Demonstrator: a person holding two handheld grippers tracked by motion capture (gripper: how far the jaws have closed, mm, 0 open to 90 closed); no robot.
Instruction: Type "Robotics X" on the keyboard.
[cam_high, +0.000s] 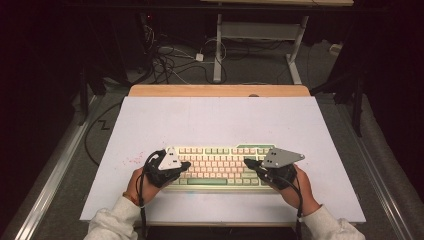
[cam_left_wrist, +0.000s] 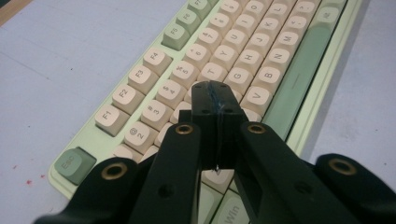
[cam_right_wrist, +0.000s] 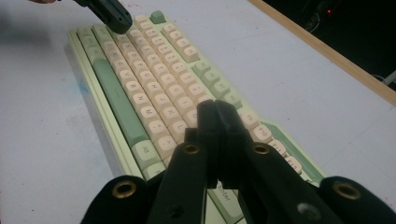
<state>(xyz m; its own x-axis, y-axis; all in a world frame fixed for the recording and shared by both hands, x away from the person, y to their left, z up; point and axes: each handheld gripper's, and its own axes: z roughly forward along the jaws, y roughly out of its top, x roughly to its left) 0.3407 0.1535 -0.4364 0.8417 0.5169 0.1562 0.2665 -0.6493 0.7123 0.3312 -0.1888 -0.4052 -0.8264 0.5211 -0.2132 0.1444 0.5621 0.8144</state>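
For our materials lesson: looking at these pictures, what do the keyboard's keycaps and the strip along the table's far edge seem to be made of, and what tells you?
Keycaps: probably matte plastic, judging by their smooth moulded cream and green tops with printed legends and only a soft sheen.
Strip along the table's far edge: looks like bare or lightly finished wood, being tan with a dull surface; the grain is too small to confirm.

Table lit – surroundings dark, jaws blurry.

Keys under the left gripper (cam_left_wrist: 215, 100) are covered by its closed jaws, and the keyboard (cam_left_wrist: 299, 79) runs off the top edge there. In the right gripper view, the right gripper (cam_right_wrist: 217, 116) hides the keys by Enter. From above, key legends are too small to read, and both sleeves (cam_high: 112, 222) are cut off.
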